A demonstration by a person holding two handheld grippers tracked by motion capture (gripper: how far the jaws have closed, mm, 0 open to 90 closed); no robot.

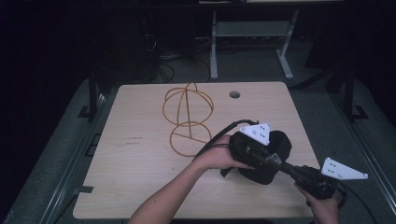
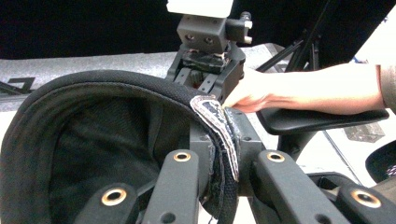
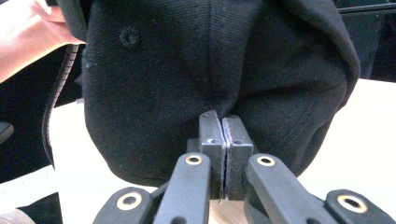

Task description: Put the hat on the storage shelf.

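So I've got the cap [image 1: 273, 156] held up off the table [image 1: 140, 154], out around 4 o'clock from the wire stand [image 1: 187, 117]. My left gripper [image 2: 223, 154] is pinching the cap's rim, jaws pressed on the edge band. My right gripper [image 3: 224, 135] is clamped tight on a fold of the crown at its seam. Looks like I'm mid-carry or opening it up. My guess: next it goes over to the stand at 10 o'clock, keeping both pinches steady.

It looked like a dim lab: a plain wooden bench [image 1: 140, 158] mid-frame, tangled cables [image 1: 161, 63] and a metal frame [image 1: 252, 42] along the top.
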